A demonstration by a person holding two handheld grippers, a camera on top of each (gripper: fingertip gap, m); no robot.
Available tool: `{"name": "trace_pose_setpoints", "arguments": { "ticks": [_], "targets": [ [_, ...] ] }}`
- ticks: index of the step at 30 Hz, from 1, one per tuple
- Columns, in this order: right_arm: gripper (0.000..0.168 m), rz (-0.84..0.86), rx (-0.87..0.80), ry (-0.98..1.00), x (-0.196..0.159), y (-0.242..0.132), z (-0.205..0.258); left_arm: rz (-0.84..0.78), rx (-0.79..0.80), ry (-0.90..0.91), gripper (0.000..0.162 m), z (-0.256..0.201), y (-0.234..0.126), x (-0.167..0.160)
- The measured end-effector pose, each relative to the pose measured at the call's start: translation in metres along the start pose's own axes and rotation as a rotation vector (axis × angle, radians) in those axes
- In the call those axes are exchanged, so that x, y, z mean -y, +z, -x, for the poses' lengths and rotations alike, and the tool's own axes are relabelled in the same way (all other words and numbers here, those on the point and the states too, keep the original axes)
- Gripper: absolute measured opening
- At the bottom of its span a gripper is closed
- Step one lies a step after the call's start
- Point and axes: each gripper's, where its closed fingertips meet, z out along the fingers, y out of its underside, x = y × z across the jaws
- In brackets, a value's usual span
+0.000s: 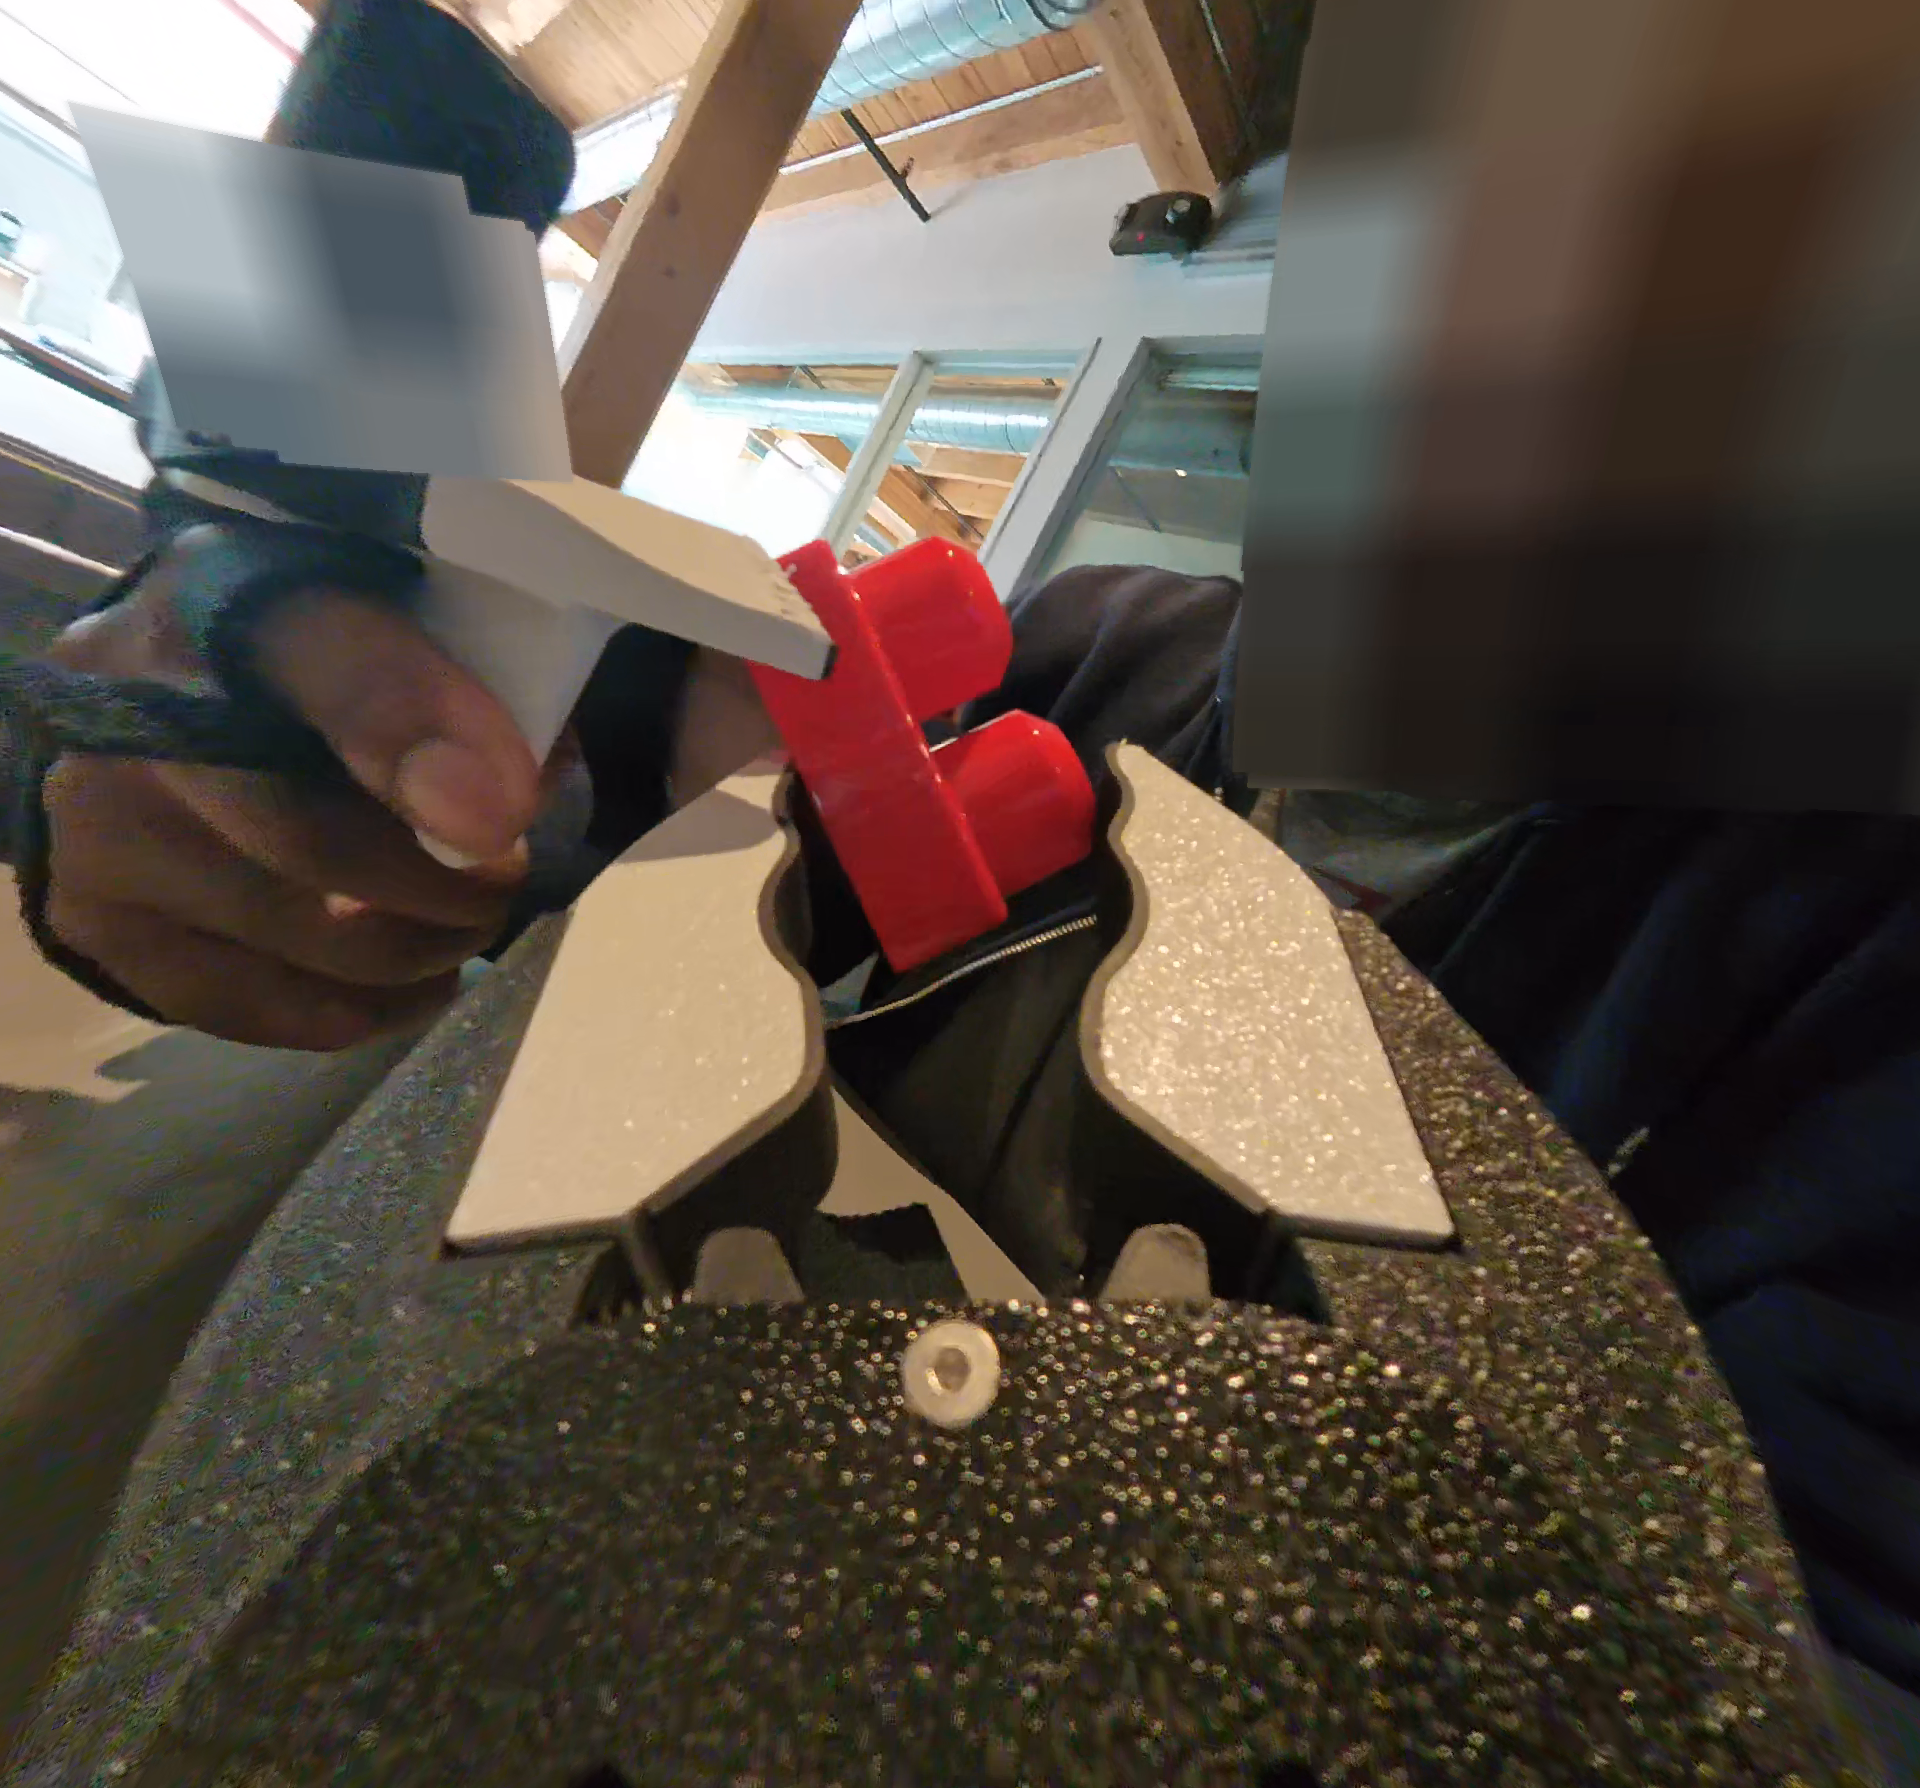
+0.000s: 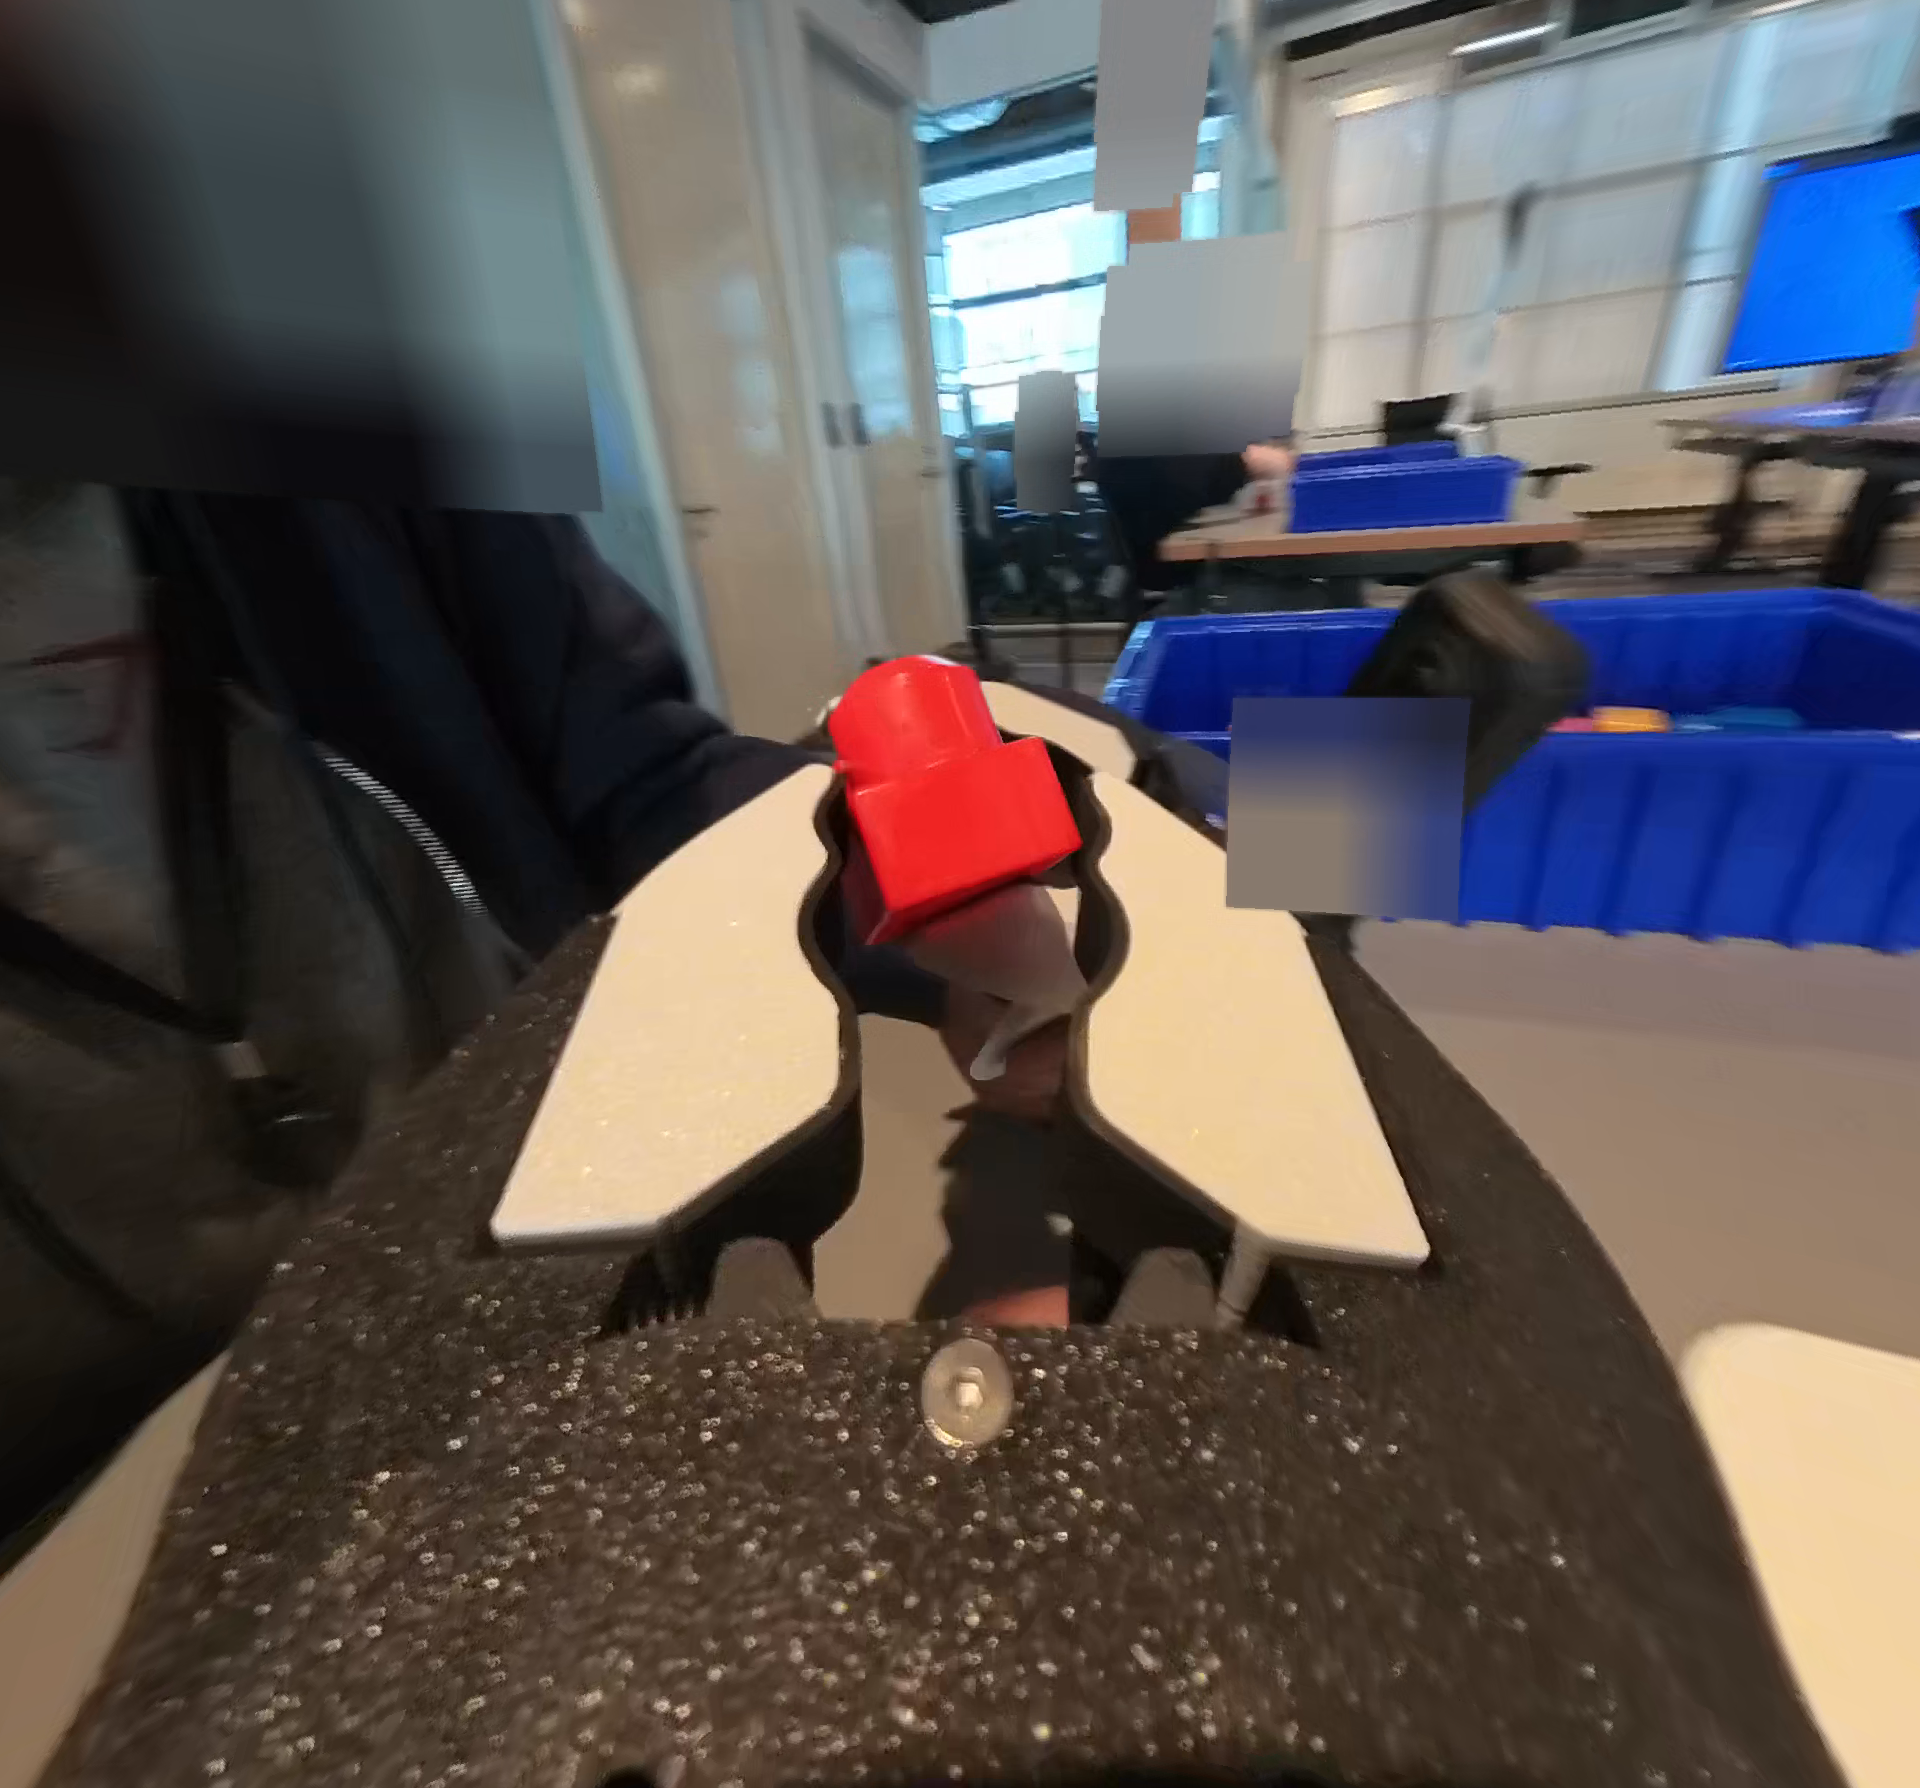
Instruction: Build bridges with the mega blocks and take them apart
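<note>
Red block (image 1: 904,762): gripped in my right hand-held gripper (image 2: 961,803).
Left hand-held gripper (image 1: 951,772): gaping, beside it.
Right view only: blue bin (image 2: 1662,803).

- Your table (image 2: 1621,1042) is pale grey; only a bare strip of it shows, right of the gripper.
- A big blue bin (image 2: 1662,824) sits on its far side, with small coloured pieces (image 2: 1631,720) inside, too blurred to name.
- A white flat thing (image 2: 1808,1489) lies at the near right edge; can't tell what.
- Behind, a second table (image 2: 1371,538) carries another blue bin (image 2: 1397,495).
</note>
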Motion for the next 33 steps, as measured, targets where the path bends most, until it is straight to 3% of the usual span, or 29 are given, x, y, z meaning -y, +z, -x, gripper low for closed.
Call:
{"name": "trace_pose_setpoints", "arguments": {
  "ticks": [10,16,20,26,33],
  "targets": [
    [0.04,0.008,-0.264,-0.024,0.006,-0.016,-0.041,-0.082,0.44,0.269,0.044,0.034,-0.047,0.028],
    [0.04,0.001,-0.466,0.082,0.005,-0.034,-0.075,-0.071,0.696,0.511,0.044,0.044,-0.07,0.045],
    [0.04,0.056,-0.498,0.117,-0.006,-0.033,-0.082,0.09,0.823,0.569,0.048,0.062,-0.071,0.032],
    [0.04,0.138,-0.482,0.106,-0.018,-0.021,-0.078,0.193,0.85,0.53,0.052,0.076,-0.066,0.016],
    [0.039,0.2,-0.473,0.082,-0.027,-0.013,-0.075,0.252,0.811,0.5,0.038,0.078,-0.059,0.004]
  ]
}}
